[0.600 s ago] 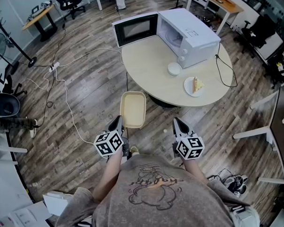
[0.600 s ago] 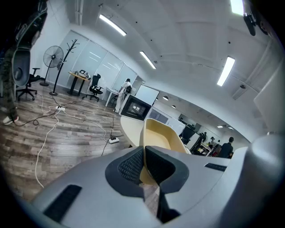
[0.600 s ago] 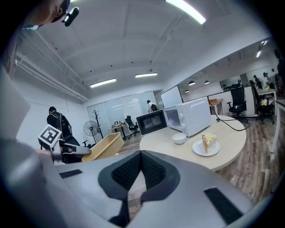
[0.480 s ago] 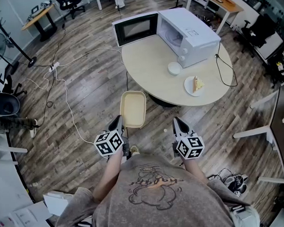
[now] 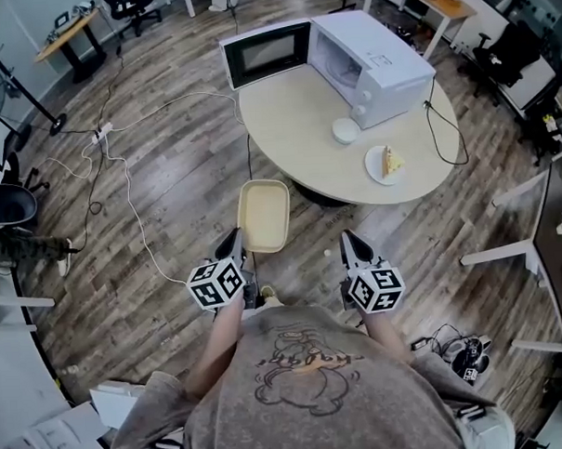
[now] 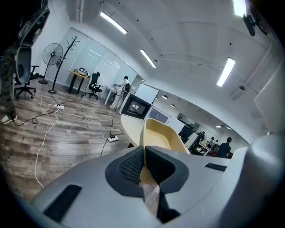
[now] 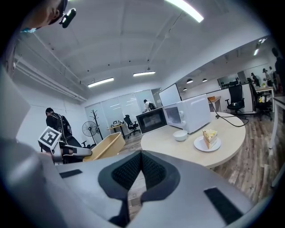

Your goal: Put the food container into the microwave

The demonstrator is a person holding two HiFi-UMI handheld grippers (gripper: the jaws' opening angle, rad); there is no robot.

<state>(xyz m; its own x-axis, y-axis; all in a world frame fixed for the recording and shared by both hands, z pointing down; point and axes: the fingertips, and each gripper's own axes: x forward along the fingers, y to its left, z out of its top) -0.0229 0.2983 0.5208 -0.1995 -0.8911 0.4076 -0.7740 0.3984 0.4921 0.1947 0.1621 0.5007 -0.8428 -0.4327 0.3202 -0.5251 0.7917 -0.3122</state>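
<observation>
Plainly cream, rounded-rectangular food container (image 5: pixel 263 217)

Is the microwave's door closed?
No, the door of the microwave stands swung wide open to one side.

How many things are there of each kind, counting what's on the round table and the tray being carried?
Microwave: 1
Bowl: 1
Plate: 1
Cake slice: 1
Food container, gripped by the left tongs: 1
Total: 5
</observation>
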